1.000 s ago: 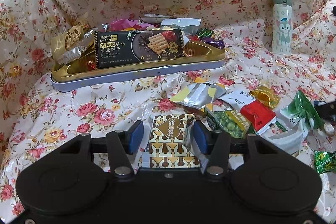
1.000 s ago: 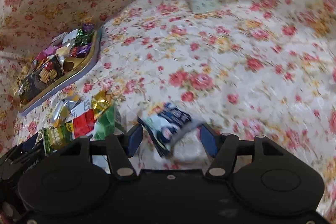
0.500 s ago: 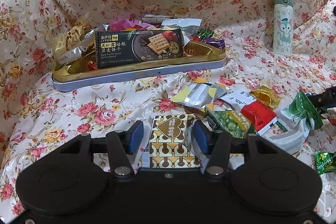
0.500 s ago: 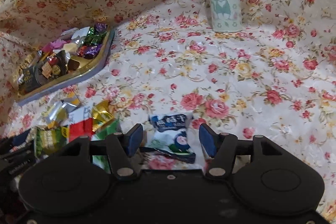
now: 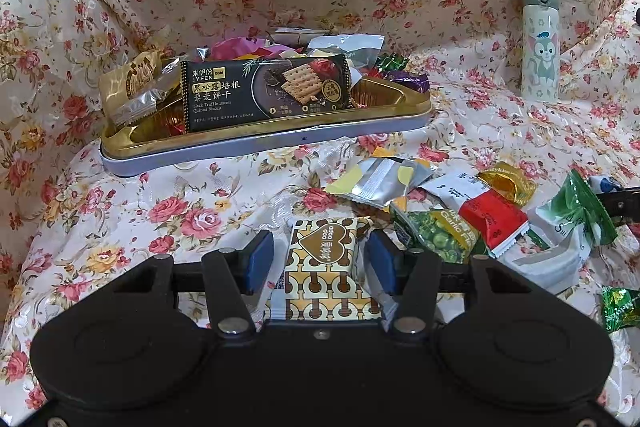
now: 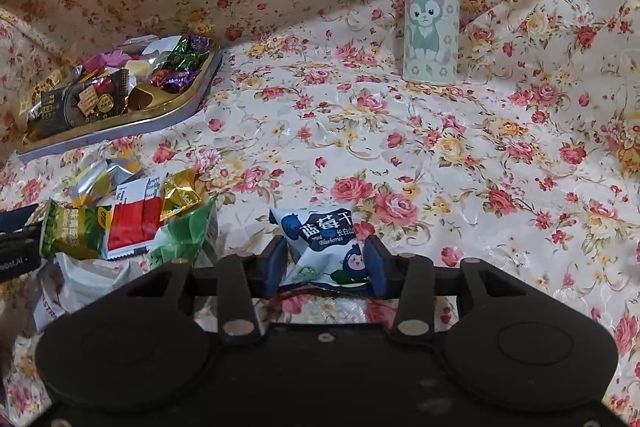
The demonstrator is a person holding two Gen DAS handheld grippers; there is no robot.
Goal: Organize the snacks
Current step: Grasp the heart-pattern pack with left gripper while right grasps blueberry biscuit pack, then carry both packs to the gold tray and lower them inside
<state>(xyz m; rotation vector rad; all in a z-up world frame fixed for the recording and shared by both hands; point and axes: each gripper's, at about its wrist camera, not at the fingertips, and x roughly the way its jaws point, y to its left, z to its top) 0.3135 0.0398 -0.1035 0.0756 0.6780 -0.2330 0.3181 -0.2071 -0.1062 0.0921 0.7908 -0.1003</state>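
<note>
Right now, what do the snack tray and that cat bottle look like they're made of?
Tray: probably metal tin, going by its glossy gold inside and smooth lavender rim. Cat bottle: matte printed body and grey-green flip cap; coated steel or plastic, can't tell.

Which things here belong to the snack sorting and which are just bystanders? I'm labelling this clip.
Part of the job: snack tray, loose wrapper pile, brown-patterned packet between the left gripper's fingers, blueberry packet in the right gripper.

Just lying about: cat bottle, floral cloth.

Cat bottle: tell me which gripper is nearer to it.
Right. The right gripper, closed on the blueberry packet, faces the cat bottle across bare cloth; the left gripper sits farther off, beyond the loose snack pile.
</note>
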